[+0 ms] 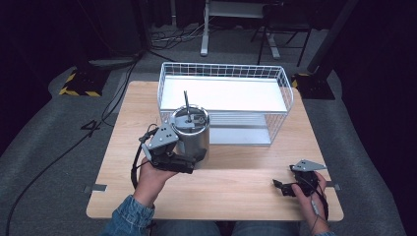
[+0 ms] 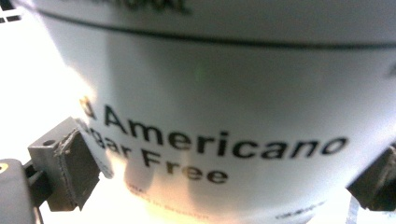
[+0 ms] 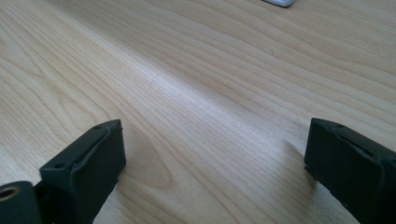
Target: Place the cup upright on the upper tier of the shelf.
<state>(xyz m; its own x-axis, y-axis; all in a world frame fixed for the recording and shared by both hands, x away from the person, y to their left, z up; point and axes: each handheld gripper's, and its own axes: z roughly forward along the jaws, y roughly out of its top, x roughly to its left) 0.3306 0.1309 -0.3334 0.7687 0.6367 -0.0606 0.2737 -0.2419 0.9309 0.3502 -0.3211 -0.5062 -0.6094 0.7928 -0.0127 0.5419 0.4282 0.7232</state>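
A silver metal can [image 1: 192, 136] with a thin black stick rising from its lid stands on the wooden table [image 1: 236, 189], just in front of the wire basket. My left gripper [image 1: 195, 158] is at the can's lower front, open, with a jaw on either side of it. In the left gripper view the can [image 2: 224, 93] is very close and reads "Americano Sugar Free". The left pad [image 2: 77, 170] shows a slight gap to the can wall. My right gripper [image 1: 284, 177] rests low over the table at the front right, open and holding nothing [image 3: 215, 158].
A white wire basket [image 1: 223, 66] with a white floor occupies the back middle of the table, directly behind the can. Bare wood lies between the two grippers. Beyond the table are grey carpet, cables and desk legs.
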